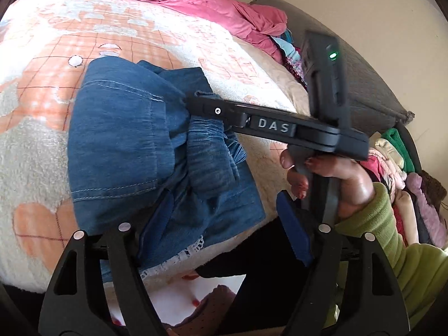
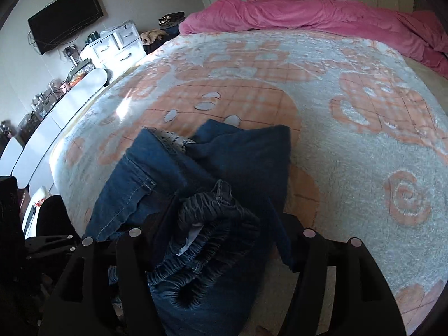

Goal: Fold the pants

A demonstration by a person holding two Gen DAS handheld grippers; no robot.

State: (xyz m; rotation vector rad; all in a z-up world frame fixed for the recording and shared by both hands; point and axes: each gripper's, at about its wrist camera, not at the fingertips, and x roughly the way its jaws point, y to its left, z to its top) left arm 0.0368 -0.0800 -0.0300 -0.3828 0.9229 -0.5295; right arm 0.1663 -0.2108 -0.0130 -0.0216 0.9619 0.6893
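One pair of blue denim pants (image 1: 134, 145) with a gathered waistband and white lace trim lies bunched near the edge of a bed, on a fluffy cream-and-peach patterned blanket (image 1: 42, 64). One rumpled pink quilt (image 2: 308, 11) lies along the far side. Two grippers show. The left gripper (image 1: 226, 224) has its jaws wide apart, nothing clamped, one blue pad over the denim. The right gripper (image 2: 221, 240), in a hand (image 1: 336, 179) with a green sleeve, also stands open, its jaws straddling the waistband.

my left gripper (image 1: 224, 224) has black arms, silver rivets and blue pads; my right gripper (image 1: 193, 106) reads "das", green light on, below it a green fleece sleeve (image 1: 392, 238).
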